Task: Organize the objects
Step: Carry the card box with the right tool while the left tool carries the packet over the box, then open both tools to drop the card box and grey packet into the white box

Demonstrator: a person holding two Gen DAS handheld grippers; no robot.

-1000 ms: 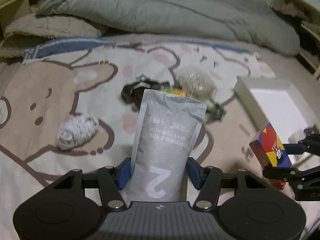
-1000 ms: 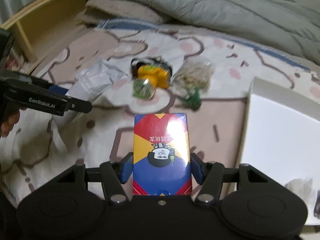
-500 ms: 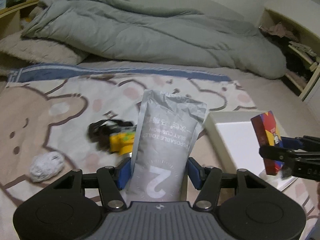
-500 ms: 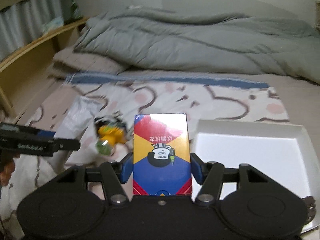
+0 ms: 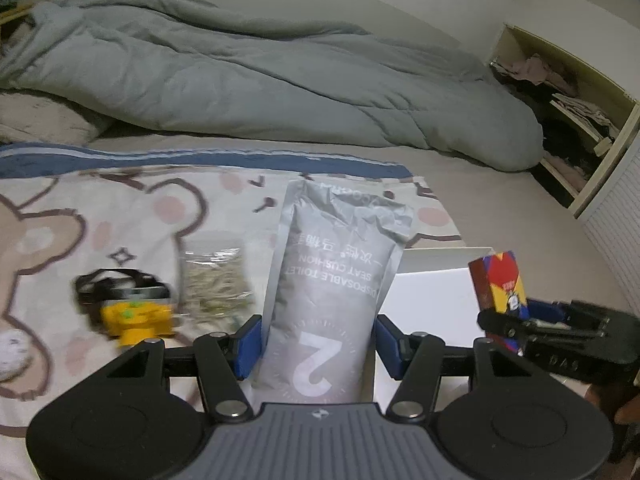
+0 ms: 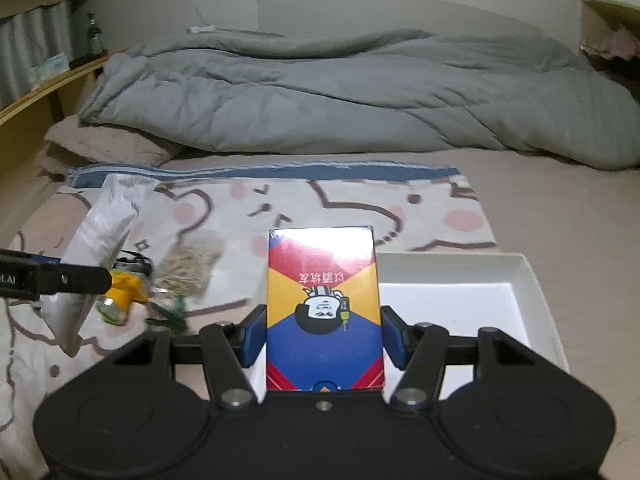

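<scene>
My left gripper (image 5: 318,346) is shut on a grey toilet seat cushion pouch (image 5: 332,280), held upright above the bear blanket. My right gripper (image 6: 323,336) is shut on a red, yellow and blue card box (image 6: 323,304), held over the near left corner of the white tray (image 6: 532,280). From the left wrist view the card box (image 5: 500,288) and right gripper (image 5: 516,326) hang over the tray (image 5: 436,292) at the right. From the right wrist view the pouch (image 6: 100,232) and left gripper fingers (image 6: 72,280) show at the left.
A yellow toy (image 5: 136,316) with a black strap, a clear bag of small pieces (image 5: 216,276), a green clip (image 6: 172,312) and a white ball (image 5: 12,352) lie on the bear blanket (image 5: 120,220). A grey duvet (image 5: 260,92) fills the back of the bed. Shelves (image 5: 568,108) stand at the right.
Both grippers have risen and swung right with their loads. The tray has come under the card box, and the loose items have slid to the left of both views.
</scene>
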